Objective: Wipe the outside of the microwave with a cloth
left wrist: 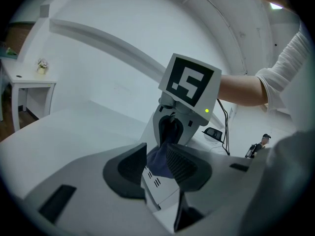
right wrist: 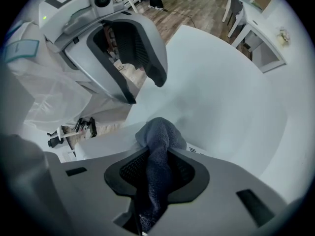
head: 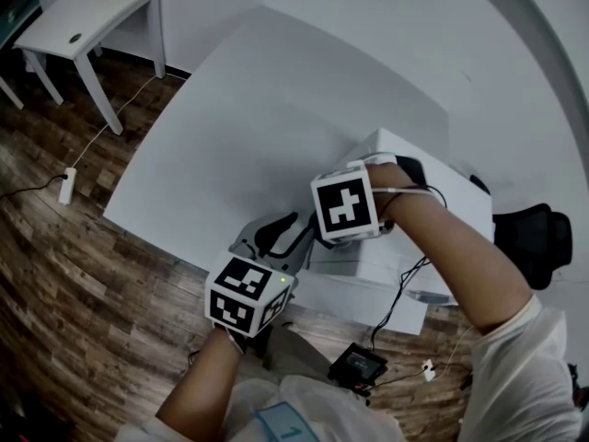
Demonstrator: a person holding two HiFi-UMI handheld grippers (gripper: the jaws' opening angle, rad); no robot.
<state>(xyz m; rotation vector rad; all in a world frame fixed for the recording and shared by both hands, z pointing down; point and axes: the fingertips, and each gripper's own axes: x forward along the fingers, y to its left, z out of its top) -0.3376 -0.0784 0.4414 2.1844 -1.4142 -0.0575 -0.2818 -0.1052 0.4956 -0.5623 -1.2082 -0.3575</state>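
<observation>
Wiping the microwave, seen from the head and from both grippers. The right gripper [right wrist: 156, 173] points steeply down over the near corner of the white microwave [head: 449, 175], its jaws pinching a dark blue cloth [right wrist: 160, 132] whose bunched free end rests on the casing just beside a row of vent slots [right wrist: 195, 150]. The left gripper [left wrist: 156, 155] lies nearly level just in front of that corner, its jaws spread and holding nothing; cloth and corner merely show through the gap. The cloth is judged soft, light and limp: it will fold and drag rather than push, so it is best gripped at mid-bunch, as here, leaving a loose pad below the jaws to bear on the surface. The microwave is judged rigid, smooth and heavy enough to stay put under light wiping, though a hard sideways stroke could shift it. It stands near the table [head: 276, 109] edge closest to the person, where a black cable [head: 398, 300] hangs down towards the wooden floor [head: 83, 274]; strokes in that direction have little margin. Away from the person the table offers wide open room, and the two grippers are close enough together to clash.
</observation>
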